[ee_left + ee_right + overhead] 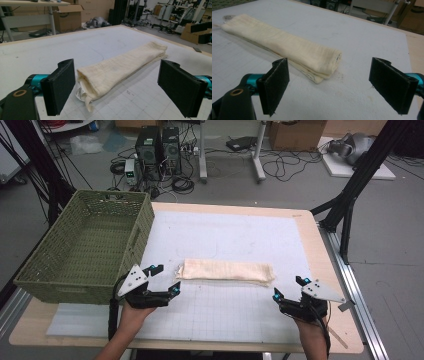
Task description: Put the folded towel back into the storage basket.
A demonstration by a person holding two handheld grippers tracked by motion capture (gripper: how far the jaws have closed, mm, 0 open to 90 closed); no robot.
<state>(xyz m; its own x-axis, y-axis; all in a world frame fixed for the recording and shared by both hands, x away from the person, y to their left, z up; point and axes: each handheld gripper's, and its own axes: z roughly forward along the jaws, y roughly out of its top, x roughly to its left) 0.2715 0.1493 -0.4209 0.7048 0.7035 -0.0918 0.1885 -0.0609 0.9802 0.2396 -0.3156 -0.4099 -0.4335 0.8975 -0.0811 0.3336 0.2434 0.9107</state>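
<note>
A cream towel [226, 271], folded into a long narrow strip, lies across the middle of the white gridded mat [225, 235]. My left gripper [166, 279] hovers just off the strip's left end, jaws wide and empty. In the left gripper view the towel [117, 67] runs away from between the pads, its near end showing a white label. My right gripper [289, 288] sits near the strip's right end, open too. The right gripper view shows the towel [282, 45] ending ahead of the left pad [275, 85], untouched.
A green woven basket [87, 245] stands empty on the table's left side, close to my left hand. The wooden table edge [330, 270] runs along the right. Computers, cables and cardboard boxes lie on the floor beyond the table.
</note>
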